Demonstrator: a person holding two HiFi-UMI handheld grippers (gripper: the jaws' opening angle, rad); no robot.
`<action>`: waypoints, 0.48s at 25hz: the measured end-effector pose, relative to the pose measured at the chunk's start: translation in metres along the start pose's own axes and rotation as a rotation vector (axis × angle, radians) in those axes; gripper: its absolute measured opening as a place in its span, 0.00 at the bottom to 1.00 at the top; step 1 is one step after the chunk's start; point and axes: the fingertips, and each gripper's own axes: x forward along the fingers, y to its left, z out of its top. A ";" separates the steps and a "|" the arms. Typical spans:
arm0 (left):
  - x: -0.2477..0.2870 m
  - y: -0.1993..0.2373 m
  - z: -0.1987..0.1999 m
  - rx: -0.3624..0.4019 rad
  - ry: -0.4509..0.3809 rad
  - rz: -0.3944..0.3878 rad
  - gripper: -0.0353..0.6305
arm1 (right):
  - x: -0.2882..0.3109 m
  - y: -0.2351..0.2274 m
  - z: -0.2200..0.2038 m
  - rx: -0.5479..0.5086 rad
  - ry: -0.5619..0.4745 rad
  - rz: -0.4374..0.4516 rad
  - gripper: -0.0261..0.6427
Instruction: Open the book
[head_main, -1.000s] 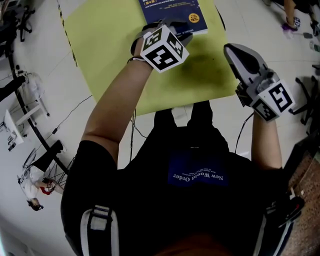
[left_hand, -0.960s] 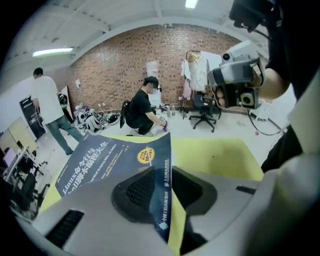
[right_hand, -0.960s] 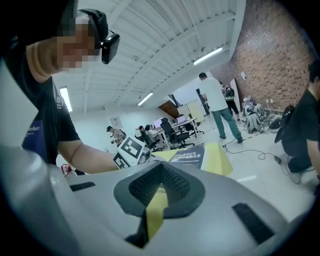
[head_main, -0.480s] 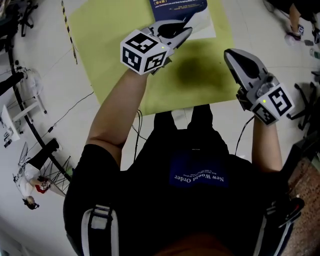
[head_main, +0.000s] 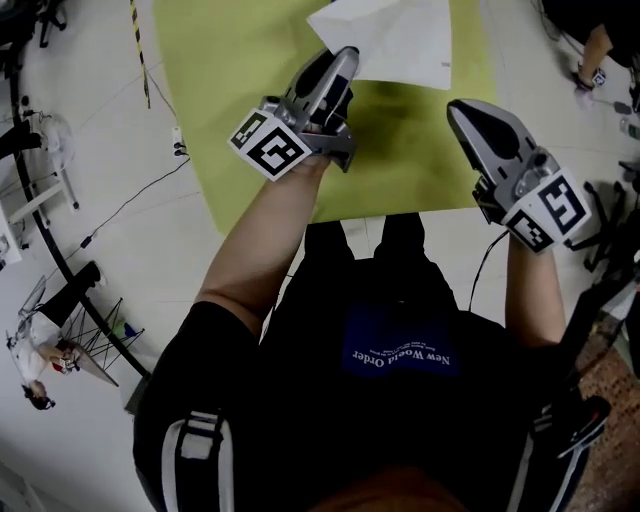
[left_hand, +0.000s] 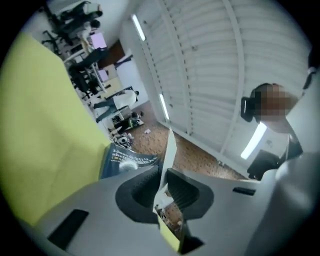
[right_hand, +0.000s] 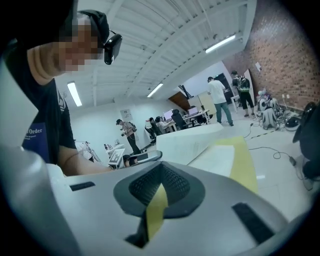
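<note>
The book (head_main: 392, 40) lies at the far edge of the yellow-green table (head_main: 250, 120) with its cover lifted, so the white inside faces up in the head view. My left gripper (head_main: 338, 62) is rolled onto its side and shut on the cover's edge. In the left gripper view the thin white cover (left_hand: 169, 150) stands on edge between the pads (left_hand: 182, 192), and the blue printed face (left_hand: 127, 160) shows to the left of it. My right gripper (head_main: 468, 112) hangs over the table's right front corner, shut and holding nothing. The right gripper view shows the raised white cover (right_hand: 187, 142).
Cables (head_main: 120, 210) run across the white floor left of the table. A stand (head_main: 85, 320) and chairs (head_main: 30, 190) are at the far left. Several people (right_hand: 217, 97) stand among desks in the background of the right gripper view.
My left gripper rolled over and rose, moving right with the cover in its jaws. The blue cover is gone from the head view and the white inside shows. The right gripper shifted slightly.
</note>
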 end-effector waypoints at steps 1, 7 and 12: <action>-0.011 0.004 0.009 -0.039 -0.049 0.016 0.14 | 0.007 0.006 0.000 -0.003 0.009 0.010 0.02; -0.084 0.055 0.055 -0.355 -0.379 0.143 0.14 | 0.048 0.040 0.004 -0.030 0.052 0.078 0.02; -0.147 0.123 0.053 -0.583 -0.532 0.371 0.15 | 0.077 0.056 -0.009 -0.047 0.072 0.112 0.02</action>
